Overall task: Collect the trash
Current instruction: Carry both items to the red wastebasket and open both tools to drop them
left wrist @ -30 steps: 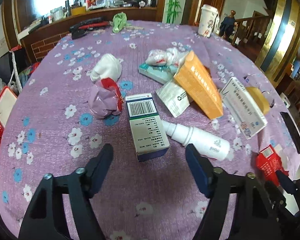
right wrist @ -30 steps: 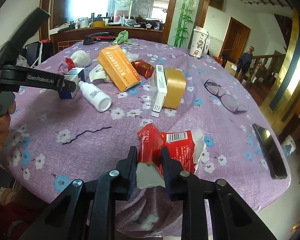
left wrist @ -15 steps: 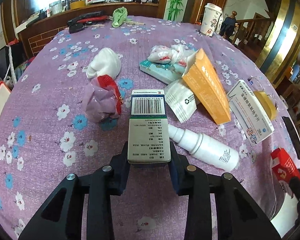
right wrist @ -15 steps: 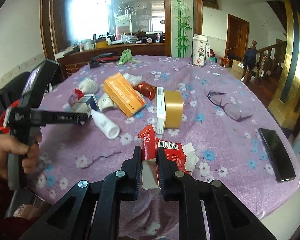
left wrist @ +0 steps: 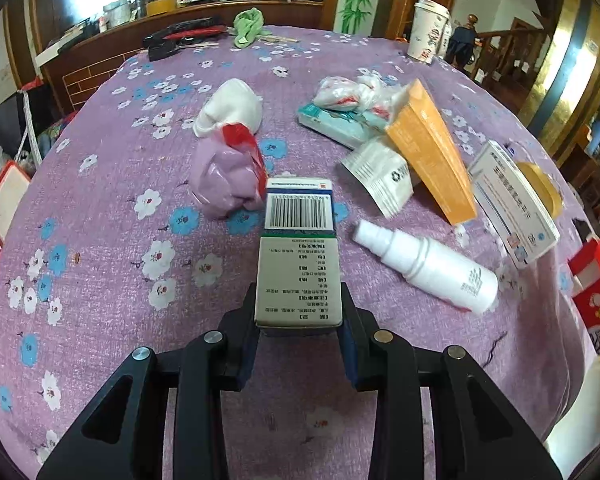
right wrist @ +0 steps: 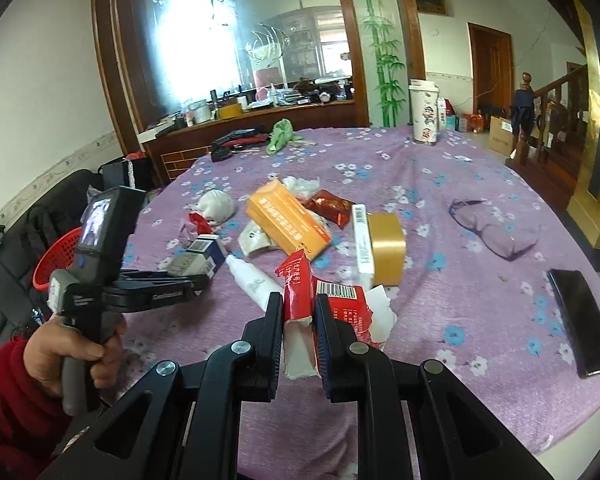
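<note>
Left hand-held gripper (left wrist: pixel 299 330): I have it clamped on the near end of the medicine box (left wrist: pixel 299 254); a second ago the fingers stood wide apart with the box lying between them.
Meaning: that pickup looks done, so I judge the next step is carrying the box off to a bin.
Right hand-held gripper (right wrist: pixel 298 334): closed on the torn red packet (right wrist: pixel 324 312), as it was a second ago; the packet now looks raised off the worktop (right wrist: pixel 440 208), though I cannot be sure.
Medicine box: stiff printed card, rectangular, barcode on the far end.
Red packet: thin crumpled card, ragged white tear at the edge.
Spray bottle (left wrist: pixel 428 266): smooth white plastic, round, lying on its side just right of the box.
Purple bag (left wrist: pixel 224 178): soft crumpled film with a red scrap, just beyond the box.
Orange carton (left wrist: pixel 432 152): long, flat-sided card, tilted on other litter.
White wad (left wrist: pixel 230 110): soft, tissue-like, farther back.
Red basket (right wrist: pixel 54 256): meshed plastic, off the worktop's left edge, probably where trash goes.
Worktop: round, under purple flowered cloth.
</note>
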`<state>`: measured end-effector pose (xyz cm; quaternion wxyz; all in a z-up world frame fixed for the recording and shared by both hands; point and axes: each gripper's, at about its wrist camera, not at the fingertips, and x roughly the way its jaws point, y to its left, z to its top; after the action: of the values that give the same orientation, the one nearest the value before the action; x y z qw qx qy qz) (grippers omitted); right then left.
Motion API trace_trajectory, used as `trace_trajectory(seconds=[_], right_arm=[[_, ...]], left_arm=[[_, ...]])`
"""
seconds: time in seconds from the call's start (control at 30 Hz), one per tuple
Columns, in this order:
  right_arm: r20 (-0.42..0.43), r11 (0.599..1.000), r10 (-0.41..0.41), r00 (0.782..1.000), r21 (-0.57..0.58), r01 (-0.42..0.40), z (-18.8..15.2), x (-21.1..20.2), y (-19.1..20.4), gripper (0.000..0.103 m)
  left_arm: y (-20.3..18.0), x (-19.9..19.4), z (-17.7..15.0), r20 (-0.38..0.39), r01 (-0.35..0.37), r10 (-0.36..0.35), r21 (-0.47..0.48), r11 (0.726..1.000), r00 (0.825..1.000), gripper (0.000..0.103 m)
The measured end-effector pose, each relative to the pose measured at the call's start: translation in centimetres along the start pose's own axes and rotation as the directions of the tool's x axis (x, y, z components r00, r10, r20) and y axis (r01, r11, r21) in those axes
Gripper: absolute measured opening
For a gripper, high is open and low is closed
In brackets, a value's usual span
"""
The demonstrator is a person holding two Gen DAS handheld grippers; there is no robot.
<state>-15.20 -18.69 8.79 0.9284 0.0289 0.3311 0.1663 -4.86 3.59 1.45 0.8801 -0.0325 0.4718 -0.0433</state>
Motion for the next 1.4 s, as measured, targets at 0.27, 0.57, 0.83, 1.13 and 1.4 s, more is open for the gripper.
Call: trace_trajectory(seconds=[0.27, 0.57, 0.83, 1.13, 1.4], right_arm=[[-0.015, 0.999, 0.042, 0.999, 0.0, -0.042, 0.8, 0.9, 0.6, 0.016], [-0.041, 0.993, 0.12, 0.992, -0.008, -0.12, 2.2, 2.4, 2.2, 0.016], [-0.128, 0.959, 0.277, 0.952, -0.021, -0.282, 4.3, 5.6, 6.6, 0.016], [-0.236, 0.873, 0.462, 0.855, -0.048, -0.485, 7.6, 9.5, 16.1, 0.017], [-0.343, 0.788, 0.565, 0.751, -0.048, -0.614, 10.0, 14.7, 27.2, 0.017]], left_arm=[[0.3, -0.1, 0.1, 0.037, 0.01, -0.009, -0.007, 1.0, 0.999, 0.033], [1.5, -5.0, -1.9, 0.123, 0.082, -0.082, 0.005, 0.997, 0.989, 0.033], [6.2, -9.1, -2.9, 0.2, 0.028, -0.015, -0.066, 0.997, 0.98, 0.033], [15.9, -13.3, -3.8, 0.255, -0.117, 0.176, -0.232, 0.966, 0.951, 0.033], [25.5, -14.9, -5.6, 0.213, -0.23, 0.327, -0.381, 0.896, 0.921, 0.033]])
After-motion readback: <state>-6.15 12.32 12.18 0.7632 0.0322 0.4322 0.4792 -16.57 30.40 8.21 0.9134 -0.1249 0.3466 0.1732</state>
